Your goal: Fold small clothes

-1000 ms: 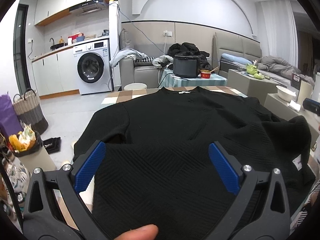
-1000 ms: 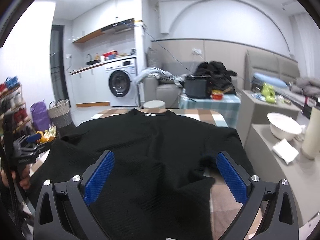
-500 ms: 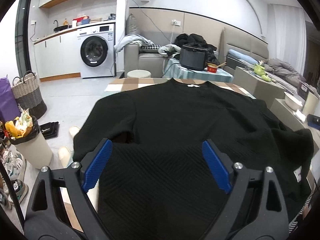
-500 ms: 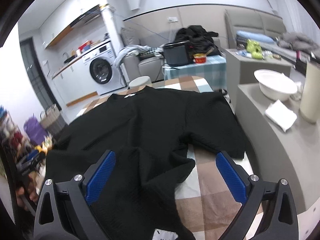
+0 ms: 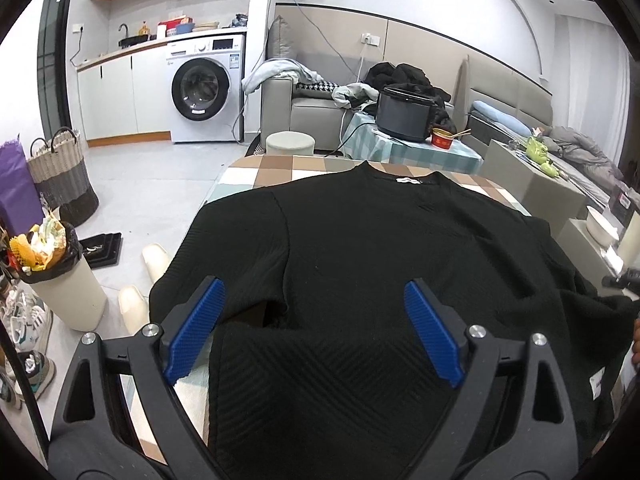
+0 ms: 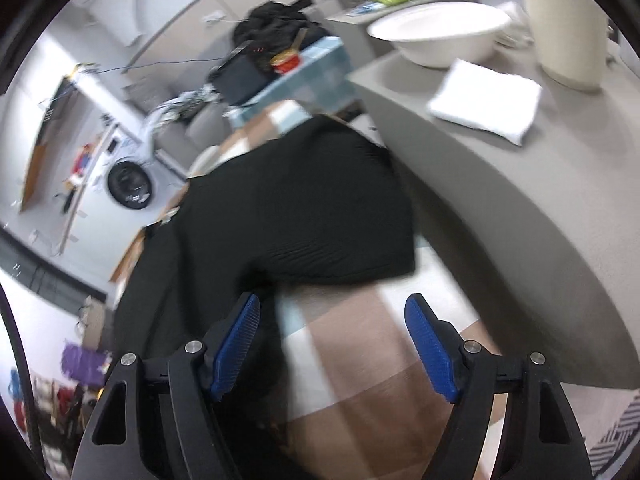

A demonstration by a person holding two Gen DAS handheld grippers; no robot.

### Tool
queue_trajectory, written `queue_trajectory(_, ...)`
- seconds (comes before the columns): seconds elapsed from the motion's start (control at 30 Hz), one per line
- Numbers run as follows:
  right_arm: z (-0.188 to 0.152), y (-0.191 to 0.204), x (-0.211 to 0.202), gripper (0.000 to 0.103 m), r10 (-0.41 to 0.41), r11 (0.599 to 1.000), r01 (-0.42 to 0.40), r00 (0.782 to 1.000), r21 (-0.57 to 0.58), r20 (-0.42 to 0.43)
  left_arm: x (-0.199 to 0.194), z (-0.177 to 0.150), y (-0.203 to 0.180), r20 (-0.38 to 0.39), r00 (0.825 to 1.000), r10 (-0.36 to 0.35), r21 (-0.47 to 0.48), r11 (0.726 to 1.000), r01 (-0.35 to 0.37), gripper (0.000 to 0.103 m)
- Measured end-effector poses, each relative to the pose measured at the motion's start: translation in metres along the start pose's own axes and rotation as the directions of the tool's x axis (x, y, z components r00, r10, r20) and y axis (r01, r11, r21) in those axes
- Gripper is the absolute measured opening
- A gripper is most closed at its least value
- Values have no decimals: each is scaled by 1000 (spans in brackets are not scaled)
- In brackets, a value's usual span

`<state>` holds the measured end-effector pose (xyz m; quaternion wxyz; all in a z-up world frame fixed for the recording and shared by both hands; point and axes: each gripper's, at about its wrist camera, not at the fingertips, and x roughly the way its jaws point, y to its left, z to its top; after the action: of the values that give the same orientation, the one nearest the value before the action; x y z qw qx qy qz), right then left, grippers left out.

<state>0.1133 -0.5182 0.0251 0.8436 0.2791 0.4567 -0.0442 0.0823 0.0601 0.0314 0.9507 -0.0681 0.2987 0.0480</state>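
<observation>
Since before, our right tongs (image 6: pixel 332 344) swing down, closing over bare worktop (image 6: pixel 372 360); left tongs (image 5: pixel 312 328) gape. Sweater (image 5: pixel 380 248) lies unfolded.

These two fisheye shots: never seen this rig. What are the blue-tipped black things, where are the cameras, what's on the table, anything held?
No robot arm here: a person carries a two-finger gripper in each hand, each with a camera looking along its fingers. The left wrist view shows the left gripper open above a black sweater spread flat on a checked tablecloth. The right wrist view, blurred, shows the right gripper tilted down over the sweater's sleeve edge and bare cloth, jaws closing with nothing gripped. Neither holds anything. A white bowl and a folded white cloth sit on the grey counter beside.
</observation>
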Motion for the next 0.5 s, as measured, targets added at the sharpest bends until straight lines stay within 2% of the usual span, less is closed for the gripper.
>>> queue_trajectory(0.13, 13, -8, 20, 71, -65, 998, 65, 998, -23, 5, 15, 6, 2, -18, 1000, 7, -6, 1000, -7, 91)
queue_trajectory(0.2, 20, -9, 32, 56, -123, 991, 123, 992, -47, -7, 21, 7, 1, -25, 1000, 9, -3, 1000, -9, 91)
queue_trajectory(0.33, 29, -6, 51, 45, -199, 972, 198, 980, -125, 3, 34, 7, -2, -41, 999, 14, 5, 1000, -14, 91)
queue_trajectory(0.37, 31, -7, 55, 40, -207, 969, 206, 978, -139, 7, 36, 6, -4, -44, 999, 13, 8, 1000, -13, 91)
queue_trajectory(0.4, 32, -6, 58, 29, -223, 961, 222, 975, -165, 12, 37, 5, -5, -48, 999, 13, 11, 1000, -12, 91)
queue_trajectory(0.43, 33, -5, 60, 22, -244, 950, 244, 970, -194, 25, 40, 5, -6, -51, 999, 14, 14, 1000, -13, 91)
queue_trajectory(0.47, 34, -4, 61, 9, -247, 941, 251, 968, -229, 47, 43, 5, -7, -53, 998, 13, 17, 1000, -12, 91)
queue_trajectory(0.5, 36, -4, 60, 7, -228, 939, 232, 973, -255, 46, 45, 5, -8, -57, 998, 12, 18, 1000, -11, 91)
